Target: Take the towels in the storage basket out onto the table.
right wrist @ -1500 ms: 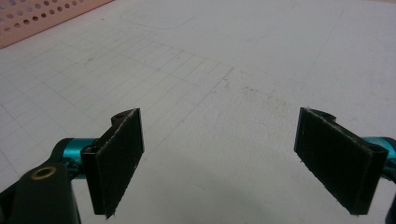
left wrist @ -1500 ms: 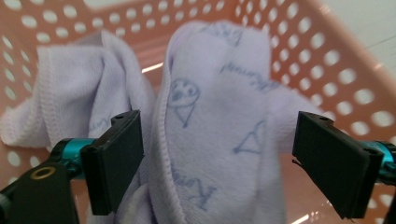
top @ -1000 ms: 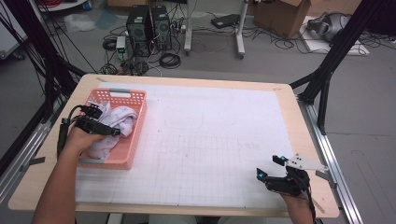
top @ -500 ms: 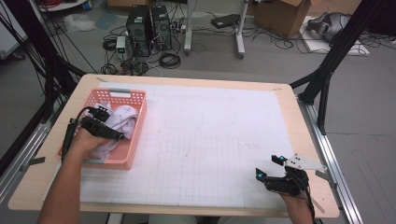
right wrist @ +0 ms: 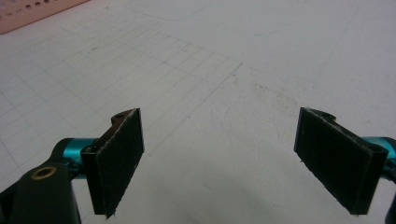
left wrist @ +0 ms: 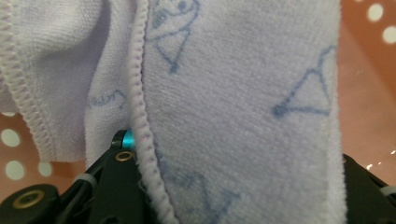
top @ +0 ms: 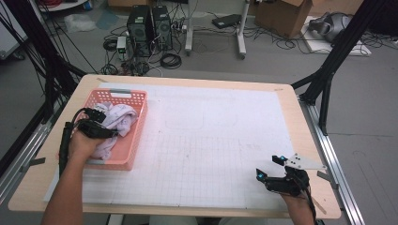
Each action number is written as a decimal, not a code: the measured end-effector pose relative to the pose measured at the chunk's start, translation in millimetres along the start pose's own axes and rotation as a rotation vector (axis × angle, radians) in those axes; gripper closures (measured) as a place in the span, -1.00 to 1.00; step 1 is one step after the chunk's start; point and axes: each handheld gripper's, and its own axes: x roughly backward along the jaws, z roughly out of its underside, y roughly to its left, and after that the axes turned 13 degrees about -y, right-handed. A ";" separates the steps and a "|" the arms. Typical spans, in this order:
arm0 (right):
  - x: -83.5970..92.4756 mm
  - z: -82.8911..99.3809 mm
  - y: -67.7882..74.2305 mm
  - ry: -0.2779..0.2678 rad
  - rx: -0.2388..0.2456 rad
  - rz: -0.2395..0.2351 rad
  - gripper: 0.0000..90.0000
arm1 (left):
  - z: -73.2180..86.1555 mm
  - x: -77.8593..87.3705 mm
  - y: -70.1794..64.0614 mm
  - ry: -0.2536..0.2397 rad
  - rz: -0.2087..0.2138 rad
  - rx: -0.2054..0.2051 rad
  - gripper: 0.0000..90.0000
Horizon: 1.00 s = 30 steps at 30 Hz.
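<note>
Towel (left wrist: 243,116) bears blue triangle prints, no legible writing.

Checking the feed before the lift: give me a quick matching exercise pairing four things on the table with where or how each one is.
Things:
1. towel
2. basket
3. left gripper
4. right gripper

States:
A. pink, at the table's left side
B. jaws wide apart over bare gridded mat, nothing between them
C. pale lilac, bunched inside the basket
D. down in the basket, towel fold between jaws that have just been closing

Pairs: 1-C, 2-A, 3-D, 4-B
</note>
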 end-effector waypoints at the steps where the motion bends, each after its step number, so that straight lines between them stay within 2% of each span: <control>1: 0.0 0.0 -0.2 -0.001 0.000 0.001 -0.68 | 0.2 1.1 0.6 -0.011 -0.003 0.016 0.18; 6: 1.9 0.1 -0.6 0.000 -0.006 0.006 -0.68 | -0.6 7.1 0.7 -0.070 -0.016 0.025 0.29; 8: 2.6 0.1 -1.3 -0.004 0.000 0.007 -0.68 | -0.7 8.3 0.7 -0.077 -0.020 0.026 0.31; 9: 3.0 0.1 -1.2 -0.005 -0.005 0.007 -0.68 | -0.7 10.4 0.8 -0.098 -0.024 0.034 0.32; 18: 3.0 0.4 -1.6 -0.003 -0.014 0.007 -0.68 | -1.3 15.2 2.8 -0.140 -0.012 0.059 0.35; 21: 1.8 0.5 -2.0 -0.003 -0.017 0.006 -0.68 | -0.9 19.9 4.0 -0.192 -0.010 0.089 0.35; 27: 3.1 0.1 -1.6 -0.005 -0.019 0.007 -0.68 | -1.1 30.7 3.0 -0.286 0.013 0.115 0.35; 30: 2.5 -0.2 -1.5 -0.006 -0.014 0.006 -0.67 | -0.5 34.0 1.4 -0.312 0.014 0.114 0.35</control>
